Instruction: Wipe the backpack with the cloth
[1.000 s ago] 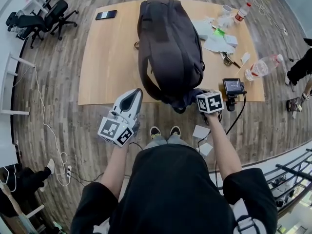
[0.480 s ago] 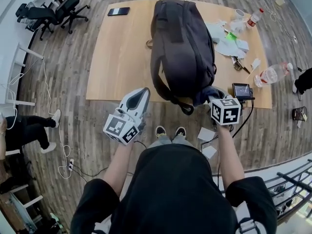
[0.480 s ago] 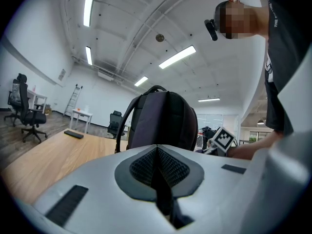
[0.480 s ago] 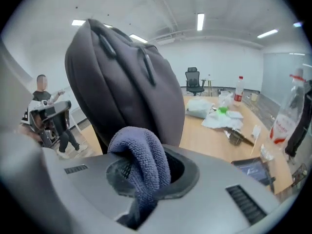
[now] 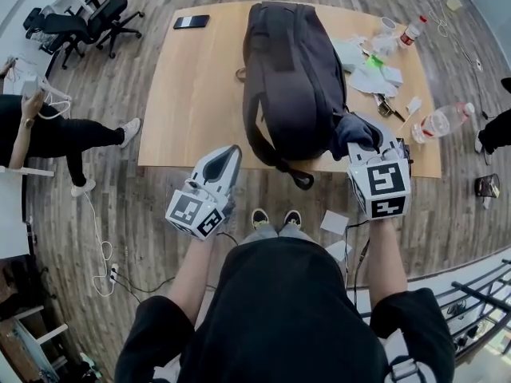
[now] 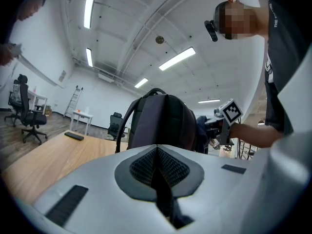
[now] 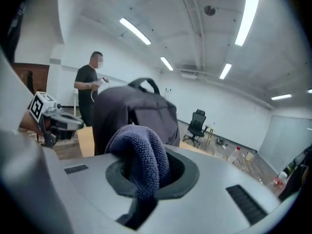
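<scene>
A dark backpack lies lengthwise on the wooden table, its strap hanging over the near edge. My right gripper is shut on a dark blue knitted cloth, held at the backpack's near right corner. In the right gripper view the cloth bulges out of the closed jaws, with the backpack just behind. My left gripper is shut and empty, held off the table's near edge to the left of the strap. In the left gripper view the backpack stands ahead.
A phone lies at the table's far left. Papers, a cup and bottles clutter the right side, with a plastic bottle and a small device near the right edge. Office chairs and a person are at left.
My right gripper has risen with the cloth from below the table's edge to the backpack's near right corner and rolled. The left gripper stayed put. A person walked in at left.
</scene>
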{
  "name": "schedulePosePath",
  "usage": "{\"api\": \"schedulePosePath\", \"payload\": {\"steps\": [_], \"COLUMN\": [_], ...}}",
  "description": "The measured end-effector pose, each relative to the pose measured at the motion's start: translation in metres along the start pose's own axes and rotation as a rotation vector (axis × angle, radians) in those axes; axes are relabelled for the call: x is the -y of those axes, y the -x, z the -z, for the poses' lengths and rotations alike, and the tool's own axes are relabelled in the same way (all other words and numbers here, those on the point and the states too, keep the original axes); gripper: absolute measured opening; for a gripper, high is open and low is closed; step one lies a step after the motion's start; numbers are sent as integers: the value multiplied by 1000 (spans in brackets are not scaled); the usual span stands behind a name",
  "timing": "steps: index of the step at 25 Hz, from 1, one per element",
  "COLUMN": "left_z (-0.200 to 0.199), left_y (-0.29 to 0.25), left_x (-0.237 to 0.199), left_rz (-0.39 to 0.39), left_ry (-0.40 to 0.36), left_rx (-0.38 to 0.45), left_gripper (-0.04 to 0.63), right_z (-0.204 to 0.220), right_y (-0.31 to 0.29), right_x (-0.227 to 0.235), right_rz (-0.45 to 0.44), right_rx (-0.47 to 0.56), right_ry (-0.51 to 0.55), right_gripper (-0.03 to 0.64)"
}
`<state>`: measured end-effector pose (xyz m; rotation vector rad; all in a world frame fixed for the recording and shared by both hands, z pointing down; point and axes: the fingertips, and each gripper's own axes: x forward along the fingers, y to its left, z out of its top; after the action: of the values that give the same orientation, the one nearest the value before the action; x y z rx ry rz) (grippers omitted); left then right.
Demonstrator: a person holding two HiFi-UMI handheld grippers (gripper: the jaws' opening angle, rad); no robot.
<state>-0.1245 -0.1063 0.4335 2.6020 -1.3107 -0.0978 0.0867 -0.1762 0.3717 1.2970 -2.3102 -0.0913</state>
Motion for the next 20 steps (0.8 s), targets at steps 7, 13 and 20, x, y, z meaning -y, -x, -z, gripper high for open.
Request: {"api": "schedulePosePath", "payload": {"steps": [7,13,20], "left_z": [-5,-6,-4], "left_y": [8,9,8], "left_x": [2,7,7], "left_rz": [-7,-15,-8], "left_ry": [-4,0,6], "left_rx": [1,7,8], "left_gripper": [15,15,15], "right_z": [-167,-167,-137], "right_y": [13,-31,-9], "right_x": [-11,-79,-97], "right_rz": [-64,-93,-223], "right_rx": [503,454,445], "right_ry": [227,739,622], "right_gripper": [34,34,34]}}
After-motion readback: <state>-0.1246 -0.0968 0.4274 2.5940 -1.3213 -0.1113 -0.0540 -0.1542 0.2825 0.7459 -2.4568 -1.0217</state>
